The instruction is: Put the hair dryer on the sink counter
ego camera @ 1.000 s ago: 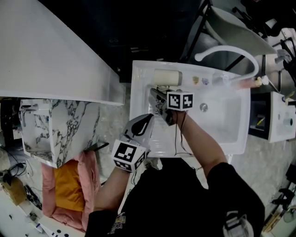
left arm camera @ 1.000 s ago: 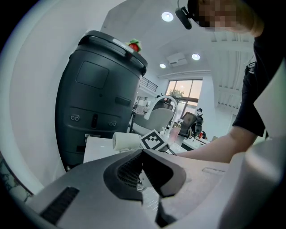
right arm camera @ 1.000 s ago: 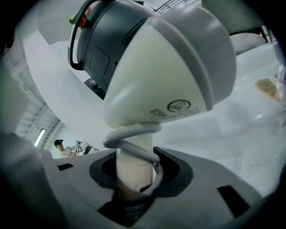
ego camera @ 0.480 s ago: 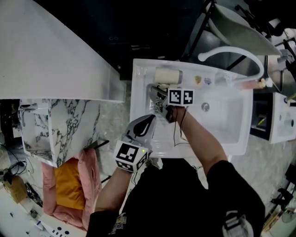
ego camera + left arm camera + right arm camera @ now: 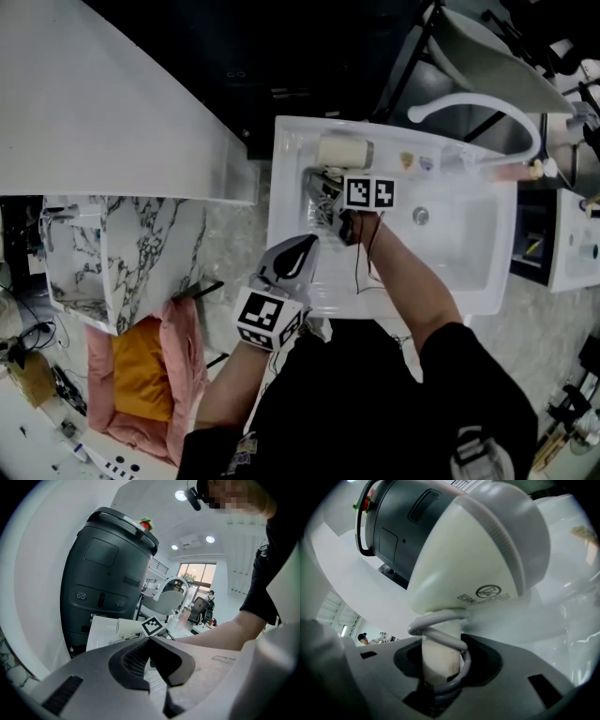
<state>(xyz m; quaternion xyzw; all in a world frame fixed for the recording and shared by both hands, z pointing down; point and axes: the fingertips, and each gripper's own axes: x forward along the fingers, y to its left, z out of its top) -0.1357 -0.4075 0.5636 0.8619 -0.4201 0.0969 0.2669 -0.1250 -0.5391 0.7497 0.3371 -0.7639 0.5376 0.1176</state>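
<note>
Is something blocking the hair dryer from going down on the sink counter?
No, nothing visible does. The right gripper holds the hair dryer by its handle at the sink counter's back left corner. The small things on that ledge sit farther right.

One hair dryer [image 5: 342,153], two grippers [image 5: 300,251] [image 5: 326,190] (one sink [image 5: 469,277]).
</note>
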